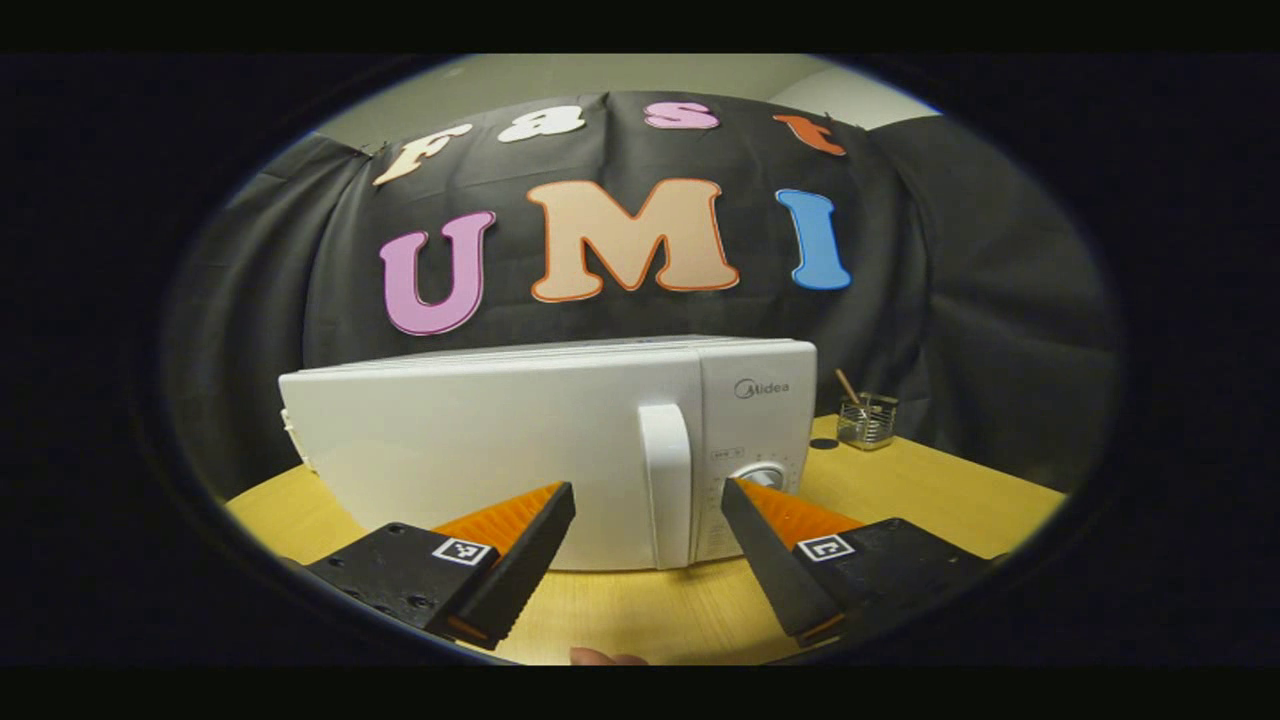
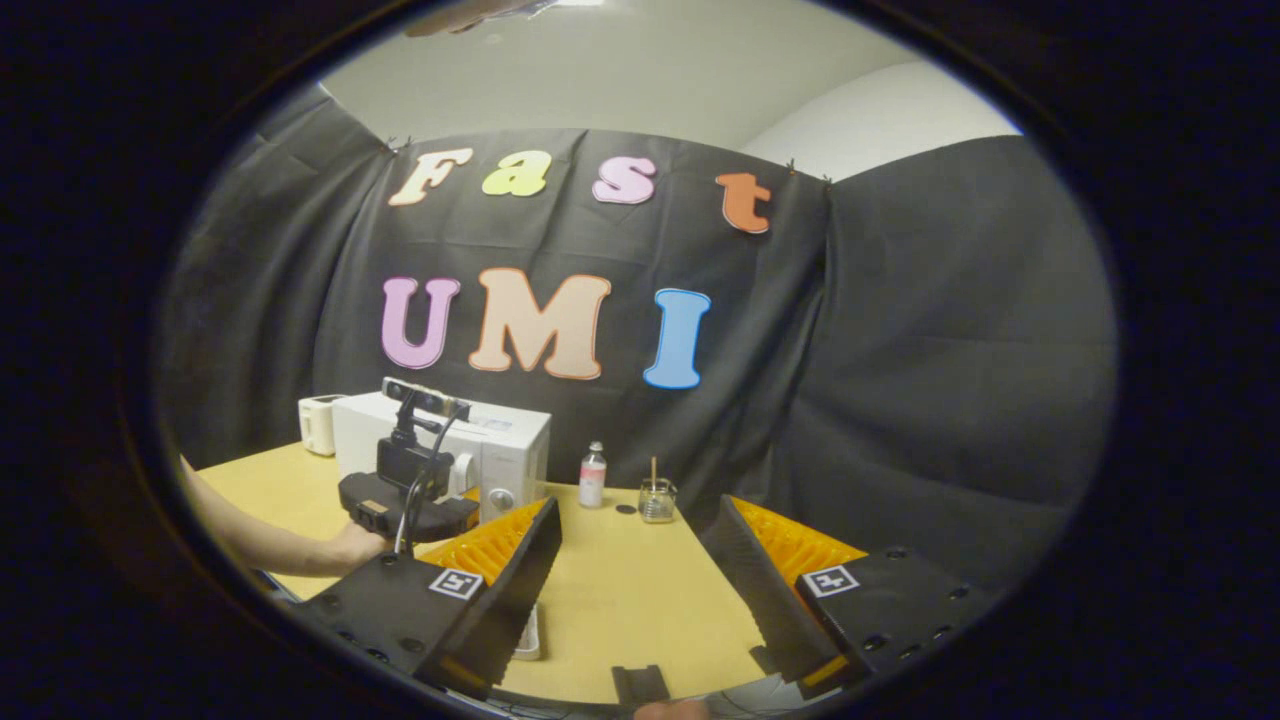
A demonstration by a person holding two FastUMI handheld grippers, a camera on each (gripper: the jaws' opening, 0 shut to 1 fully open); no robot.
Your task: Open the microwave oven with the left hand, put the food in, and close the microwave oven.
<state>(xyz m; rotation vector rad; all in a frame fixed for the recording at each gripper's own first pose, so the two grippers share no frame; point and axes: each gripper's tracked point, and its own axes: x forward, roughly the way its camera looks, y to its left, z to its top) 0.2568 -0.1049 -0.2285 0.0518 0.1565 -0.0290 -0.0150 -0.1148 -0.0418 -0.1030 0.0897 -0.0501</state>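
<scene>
The left gripper (image 1: 648, 492) gapes wide before the shut microwave (image 1: 560, 440), gripping nothing. The right gripper (image 2: 632, 512) spreads wide, empty, above the table (image 2: 640, 590)

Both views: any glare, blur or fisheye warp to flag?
Left gripper view: sharp and evenly lit; the microwave has a bowed top edge from fisheye warp, no glare on its door, and a soft shadow on the table beneath it. Right gripper view: dimmer; the microwave and bottle are small but legible, and the table shows no hot spots.
</scene>
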